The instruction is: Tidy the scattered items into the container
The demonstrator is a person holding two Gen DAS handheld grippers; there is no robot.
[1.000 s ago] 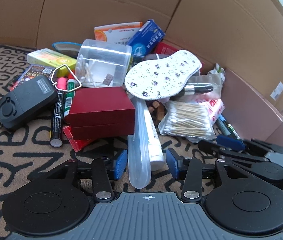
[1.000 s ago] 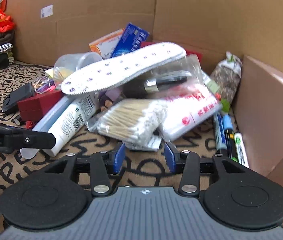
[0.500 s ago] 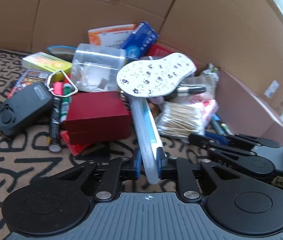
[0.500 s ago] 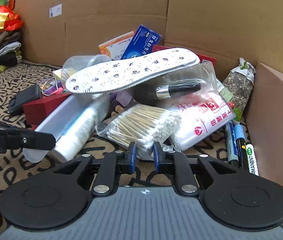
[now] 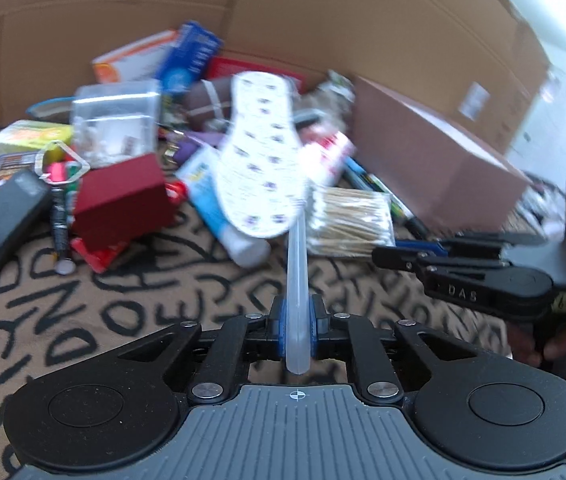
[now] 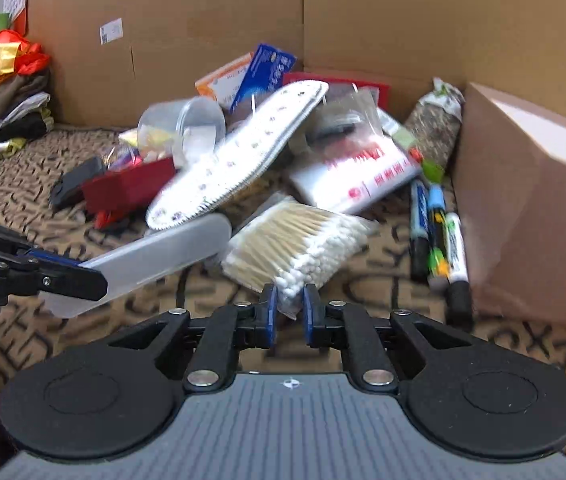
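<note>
My left gripper (image 5: 297,322) is shut on a long translucent plastic case (image 5: 298,276), held edge-up above the patterned mat; it shows flat in the right wrist view (image 6: 155,258). A white patterned insole (image 5: 261,148) rests tilted on the case's far end. My right gripper (image 6: 287,312) is shut on the corner of a bag of cotton swabs (image 6: 297,246), which also shows in the left wrist view (image 5: 351,220). The brown cardboard container (image 6: 531,208) stands at the right.
The pile holds a red box (image 5: 121,200), a black device (image 5: 3,216), a clear tub (image 5: 113,120), a white tube (image 5: 219,208), markers (image 6: 439,236), a red-printed white packet (image 6: 357,176) and medicine boxes (image 6: 251,76). Cardboard walls stand behind. Folded clothes (image 6: 7,96) lie far left.
My left gripper closed on the plastic case and pulled it out, tipping the insole. My right gripper closed on the swab bag and drew it toward me.
</note>
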